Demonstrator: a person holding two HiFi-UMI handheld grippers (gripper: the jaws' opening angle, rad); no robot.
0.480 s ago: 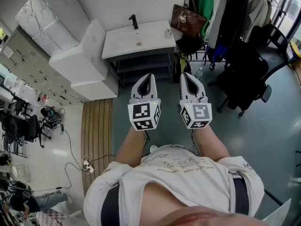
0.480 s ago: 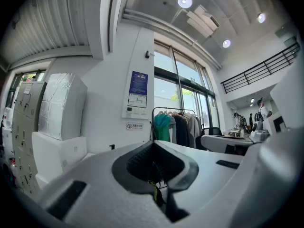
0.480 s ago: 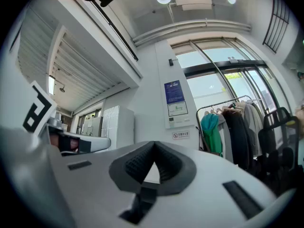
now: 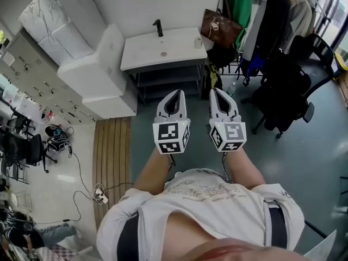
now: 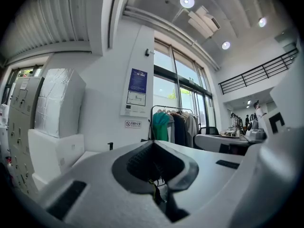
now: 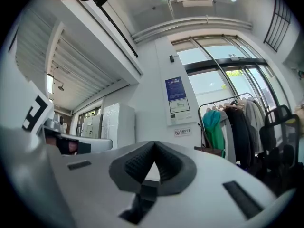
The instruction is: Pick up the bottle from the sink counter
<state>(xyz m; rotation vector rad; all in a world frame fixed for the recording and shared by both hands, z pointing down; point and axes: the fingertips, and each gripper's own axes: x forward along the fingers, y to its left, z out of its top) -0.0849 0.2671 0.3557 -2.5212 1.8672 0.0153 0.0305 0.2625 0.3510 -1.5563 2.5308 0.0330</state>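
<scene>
The white sink counter stands against the far wall, with a black faucet at its back. A small pale bottle sits near the counter's right end. My left gripper and right gripper are held side by side in front of me, well short of the counter. Both are shut with nothing between the jaws. In the left gripper view the left gripper points toward the wall, with the faucet small and far off. The right gripper also faces the wall; the bottle is not visible there.
Large white blocks stand left of the counter, and open shelves sit under it. A brown handbag and a clothes rack are just right of the bottle. A black chair stands at the right, and a wooden strip runs along the floor at the left.
Both grippers and the counter sit slightly lower and to the right in the head view. The jaws stay shut.
</scene>
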